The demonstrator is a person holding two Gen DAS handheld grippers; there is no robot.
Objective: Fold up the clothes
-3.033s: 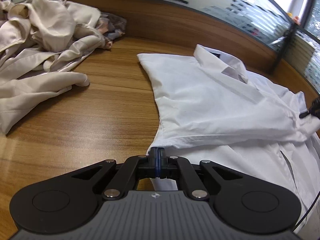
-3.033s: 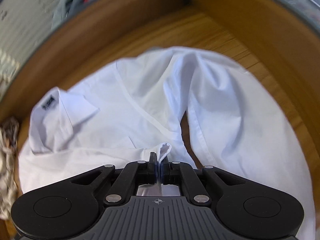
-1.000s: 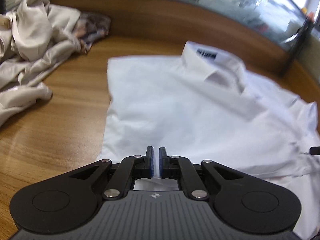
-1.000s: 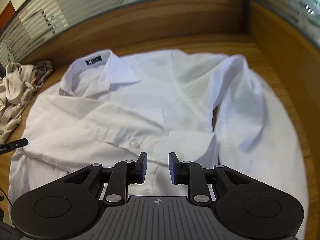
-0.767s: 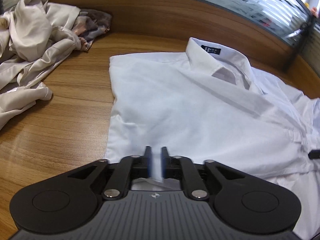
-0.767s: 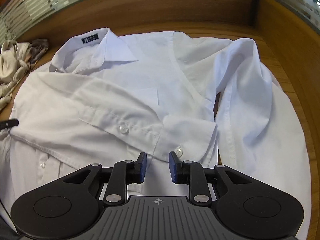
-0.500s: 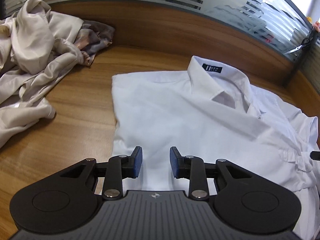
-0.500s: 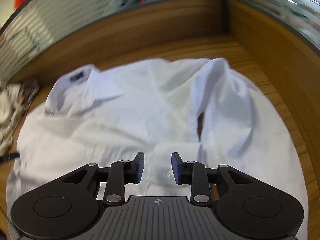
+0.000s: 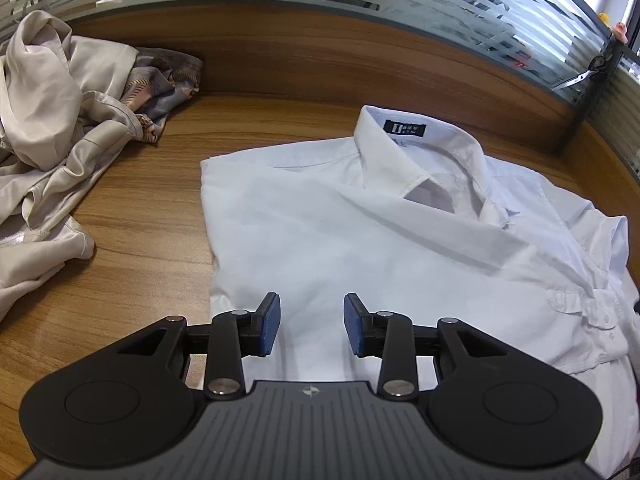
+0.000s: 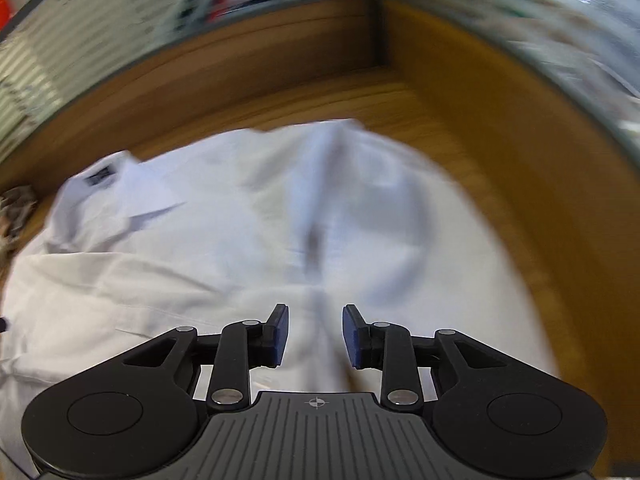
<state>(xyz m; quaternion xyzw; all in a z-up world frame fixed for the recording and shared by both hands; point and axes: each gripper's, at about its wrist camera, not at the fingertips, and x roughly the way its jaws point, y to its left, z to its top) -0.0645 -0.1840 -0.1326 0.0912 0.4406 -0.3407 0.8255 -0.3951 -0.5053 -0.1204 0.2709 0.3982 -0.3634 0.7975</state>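
1. Wooden desk [image 9: 152, 216], walled by a wood-and-frosted-glass partition, carries our white shirt [image 9: 360, 248] flat at its middle; a beige heap of clothes [image 9: 48, 128] sits well apart on the left.
2. Our left gripper [image 9: 311, 326] hangs over the shirt's folded left edge, jaws just opened, spread, nothing between them.
3. Our right gripper [image 10: 315, 334] hangs over the shirt [image 10: 240, 248] in a blurred view, jaws parted and empty.
4. Collar [image 9: 420, 152] points away from us, so the long axis runs from our jaws toward the partition.
5. We judge the unfolded right side comes next; the right gripper is nearer.
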